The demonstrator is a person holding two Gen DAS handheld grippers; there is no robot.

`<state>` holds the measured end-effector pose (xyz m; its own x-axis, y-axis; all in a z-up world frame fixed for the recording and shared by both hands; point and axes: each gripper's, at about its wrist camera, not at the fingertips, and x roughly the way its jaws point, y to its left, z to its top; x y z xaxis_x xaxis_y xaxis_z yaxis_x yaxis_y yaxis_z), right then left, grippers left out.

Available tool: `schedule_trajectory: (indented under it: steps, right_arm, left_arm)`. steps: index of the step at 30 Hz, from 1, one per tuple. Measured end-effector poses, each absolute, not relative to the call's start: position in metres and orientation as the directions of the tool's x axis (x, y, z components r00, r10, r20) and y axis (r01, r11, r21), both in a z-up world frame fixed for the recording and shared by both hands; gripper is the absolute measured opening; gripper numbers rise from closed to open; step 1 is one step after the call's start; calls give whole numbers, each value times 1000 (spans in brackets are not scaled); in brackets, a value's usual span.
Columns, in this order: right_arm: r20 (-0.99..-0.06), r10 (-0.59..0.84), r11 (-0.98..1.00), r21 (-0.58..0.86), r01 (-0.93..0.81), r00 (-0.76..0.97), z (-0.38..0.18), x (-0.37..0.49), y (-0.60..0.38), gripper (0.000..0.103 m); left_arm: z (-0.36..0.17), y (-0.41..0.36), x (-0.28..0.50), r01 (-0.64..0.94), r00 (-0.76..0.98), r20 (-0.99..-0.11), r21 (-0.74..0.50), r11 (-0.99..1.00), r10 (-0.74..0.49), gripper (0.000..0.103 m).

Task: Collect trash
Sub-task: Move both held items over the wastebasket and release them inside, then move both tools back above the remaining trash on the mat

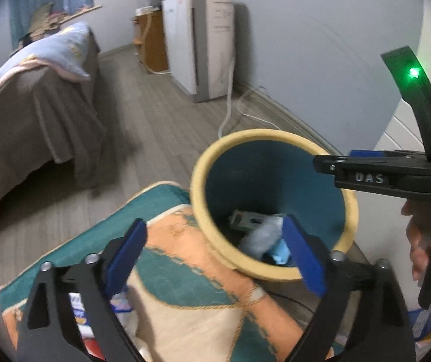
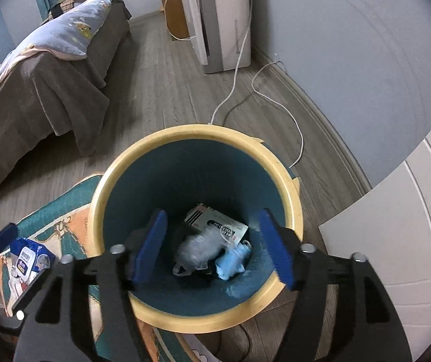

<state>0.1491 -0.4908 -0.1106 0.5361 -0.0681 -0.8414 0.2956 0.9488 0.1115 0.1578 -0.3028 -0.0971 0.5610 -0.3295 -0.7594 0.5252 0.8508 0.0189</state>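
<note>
A teal trash bin with a yellow rim (image 2: 106, 181) stands on the floor at the rug's edge. At its bottom lie a white printed box (image 2: 215, 221), a blurred grey-white wad (image 2: 198, 249) and a crumpled light-blue piece (image 2: 232, 262). My right gripper (image 2: 212, 214) hangs open over the bin's mouth with nothing between its blue pads. My left gripper (image 1: 213, 223) is open too, straddling the near-left bin rim (image 1: 197, 187) above the rug, and holds nothing. The left wrist view shows the same box (image 1: 245, 220) and wad (image 1: 260, 238) in the bin.
A blue-and-white wipes pack (image 2: 30, 259) lies on the teal and orange rug (image 2: 64, 220). A bed with a brown blanket (image 2: 34, 90) is at left. A white appliance (image 2: 224, 15) and its cable (image 2: 233, 84) stand beyond the bin, and a white panelled door (image 2: 411, 211) at right.
</note>
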Motion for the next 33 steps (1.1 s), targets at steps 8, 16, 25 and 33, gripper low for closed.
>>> schedule_trajectory:
  steps: [8,16,25,33]
  right_arm:
    - [-816,-95,969,55,240,570,-88,146,-468,97]
    - [-789,-85,988,11,152,608,-57,127,-416,97]
    - [-810,-96,985,8,174,579,-42,110,-350,97]
    - [-789,-25,999,7,50,614,-41,88,-298,97]
  left_arm:
    - [-66,-242,142,436,624,-738,56,898,-257,96]
    - [-26,-156,115,305,691,-700,58,951,-179,97]
    - [-17,-79,68,187,726,-680,52,981,-102,98]
    - [-24,-38,46,127,726,-680,-4,992,-96,98]
